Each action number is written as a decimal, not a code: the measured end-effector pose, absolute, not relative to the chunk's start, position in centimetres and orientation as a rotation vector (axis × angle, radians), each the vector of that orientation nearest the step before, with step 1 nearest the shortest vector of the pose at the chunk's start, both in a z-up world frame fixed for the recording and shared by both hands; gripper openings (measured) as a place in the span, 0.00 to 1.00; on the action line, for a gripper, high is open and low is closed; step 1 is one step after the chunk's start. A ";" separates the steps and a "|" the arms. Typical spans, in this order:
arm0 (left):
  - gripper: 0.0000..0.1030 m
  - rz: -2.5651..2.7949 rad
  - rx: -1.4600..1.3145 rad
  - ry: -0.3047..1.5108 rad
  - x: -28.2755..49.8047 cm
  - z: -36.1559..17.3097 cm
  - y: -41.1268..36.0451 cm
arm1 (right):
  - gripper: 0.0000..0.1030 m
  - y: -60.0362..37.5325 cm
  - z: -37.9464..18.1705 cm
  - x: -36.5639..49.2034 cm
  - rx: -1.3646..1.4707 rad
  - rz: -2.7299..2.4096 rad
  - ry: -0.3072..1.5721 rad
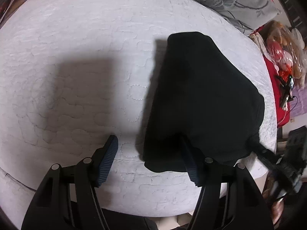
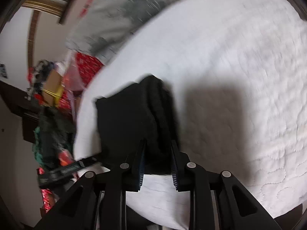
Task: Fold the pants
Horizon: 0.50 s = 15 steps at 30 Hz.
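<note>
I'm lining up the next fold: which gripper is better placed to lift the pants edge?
Probably right: the right gripper straddles the pants near edge; the left gripper is wide open, mostly over bare mattress.

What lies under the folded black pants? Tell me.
The folded black pants rest on the white quilted mattress, near its edge. The mattress shows all around them; whatever sits directly beneath the dark fabric is covered and cannot be seen.

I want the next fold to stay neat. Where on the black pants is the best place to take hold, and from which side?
Grip the black pants along the near edge, coming from the near side of the white quilted mattress. That edge overhangs the mattress rim slightly, so fingers can likely slide above and below it. The right gripper already straddles it; the left gripper stands wide at the near left corner.
</note>
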<state>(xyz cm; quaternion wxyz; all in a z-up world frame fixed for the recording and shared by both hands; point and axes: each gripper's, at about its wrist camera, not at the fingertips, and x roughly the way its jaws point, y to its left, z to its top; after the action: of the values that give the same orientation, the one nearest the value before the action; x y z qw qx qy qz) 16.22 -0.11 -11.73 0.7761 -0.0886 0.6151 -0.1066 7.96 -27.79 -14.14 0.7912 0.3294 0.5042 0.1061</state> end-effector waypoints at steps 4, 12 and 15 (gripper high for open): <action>0.63 -0.250 -0.118 1.286 16.0 -9.7 -0.7 | 0.41 -28.2 -13.7 7.9 0.757 0.230 1.074; 0.63 -0.255 -0.138 1.253 20.3 -7.8 -1.1 | 0.57 -28.8 -12.5 10.4 0.769 0.225 1.021; 0.63 -0.266 -0.116 1.274 21.0 -8.7 -1.2 | 0.57 -28.5 -13.4 11.1 0.772 0.226 1.030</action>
<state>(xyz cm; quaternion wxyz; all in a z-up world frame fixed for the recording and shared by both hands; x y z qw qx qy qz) 21.02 -1.17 -8.69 0.7941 -0.0539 0.5926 -0.1239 11.13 -28.52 -13.43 0.7940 0.3591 0.4791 0.1051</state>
